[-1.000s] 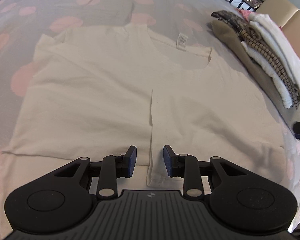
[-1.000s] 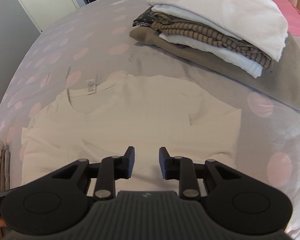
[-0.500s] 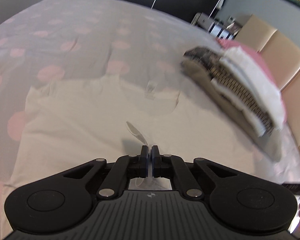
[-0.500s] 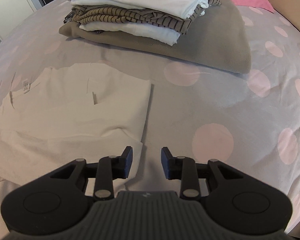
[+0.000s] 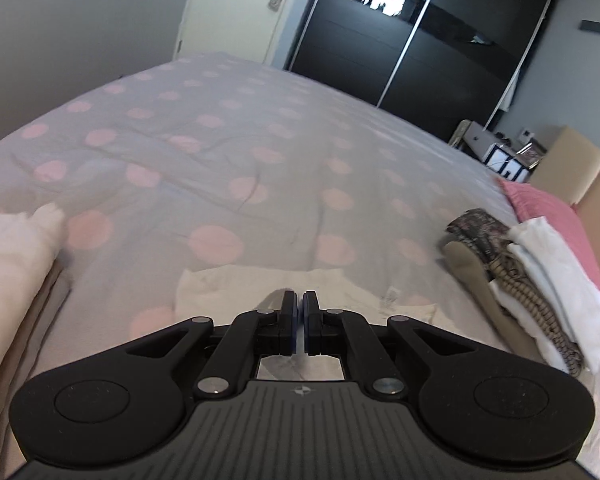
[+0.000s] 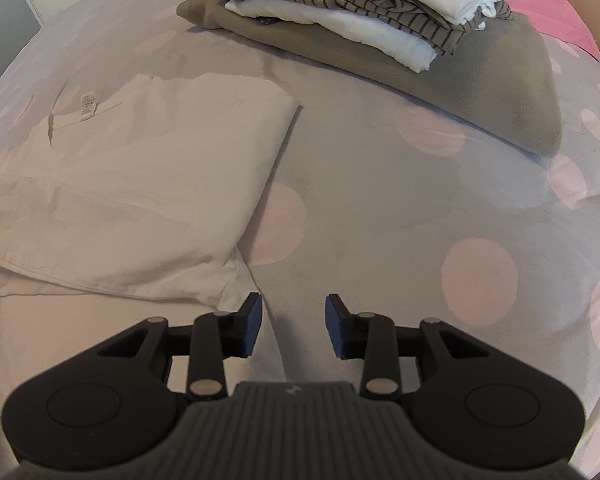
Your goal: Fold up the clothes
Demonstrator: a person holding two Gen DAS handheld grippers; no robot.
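The left tongs (image 5: 300, 307) are pinching the soft cream cotton T-shirt (image 6: 140, 184), which is lying partly folded on the grey, pink-dotted bedspread (image 6: 400, 208). The right tongs (image 6: 293, 314) are hovering wide apart just beside its folded corner, near a stack of folded clothes (image 6: 360, 12).

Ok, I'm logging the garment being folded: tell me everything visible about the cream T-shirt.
The cream T-shirt looks like soft, plain cotton, with a small white label inside the neckline. It lies on the grey bedspread with pink dots, partly folded: its right side is turned in to a straight edge, and a hem band crosses the lower layers. The left hand-held gripper is shut on a raised fold. The open right hand-held gripper sits at its lower corner.
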